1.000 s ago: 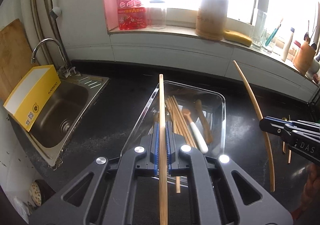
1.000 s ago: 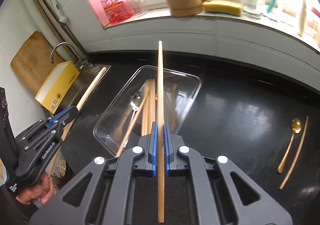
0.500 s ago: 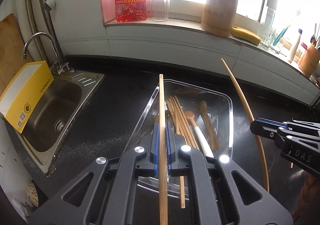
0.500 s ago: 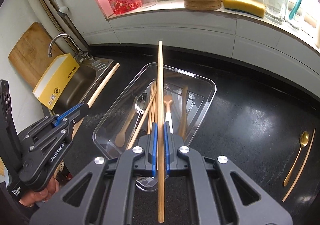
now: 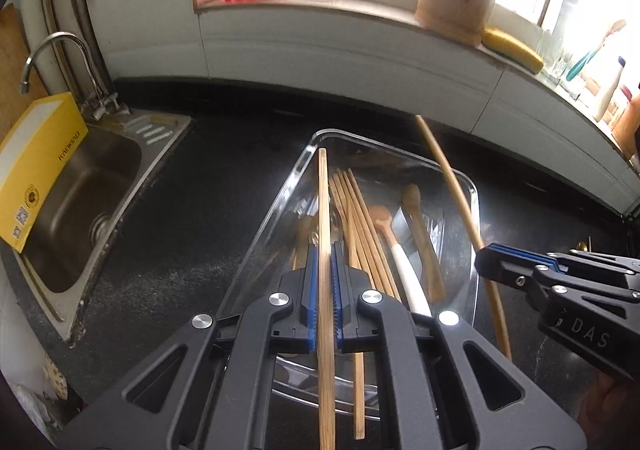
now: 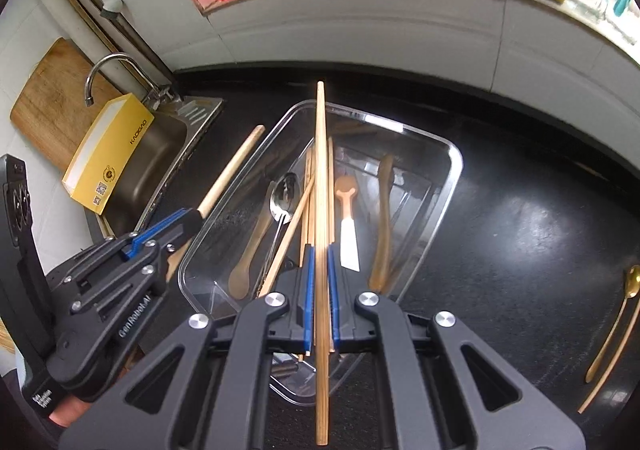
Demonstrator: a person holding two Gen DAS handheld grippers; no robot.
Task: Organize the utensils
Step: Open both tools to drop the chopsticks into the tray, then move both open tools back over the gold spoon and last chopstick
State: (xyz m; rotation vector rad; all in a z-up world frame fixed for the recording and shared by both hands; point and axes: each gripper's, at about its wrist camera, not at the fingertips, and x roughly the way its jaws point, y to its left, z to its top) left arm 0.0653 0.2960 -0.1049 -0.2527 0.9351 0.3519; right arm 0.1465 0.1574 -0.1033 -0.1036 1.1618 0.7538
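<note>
**Two chopsticks coming down over the clear tray**

Both grippers have come lower and closer to the clear tray [image 5: 474, 189] than a second ago, so it is now filling more of each view.

Left wrist view: the left gripper [image 5: 325, 250] is clamping a bamboo chopstick [image 5: 322, 193] between its narrow blue fingers [image 5: 311, 282]. The stick is pointing ahead over the tray's left side. Just right of the fingers, loose chopsticks [image 5: 360, 226] and a white-handled spoon [image 5: 394, 246] are lying in the tray. Further right, the right gripper [image 5: 486, 264] is gripping its own stick.

Right wrist view: the right gripper's fingers [image 6: 332, 282] are pinching a second chopstick [image 6: 320, 169], which is reaching ahead over the tray's far rim. A metal spoon [image 6: 280, 197] is lying left of the fingers, in the tray. Well to the right, a gold spoon [image 6: 616, 322] is lying on the black counter [image 6: 520, 230].
</note>
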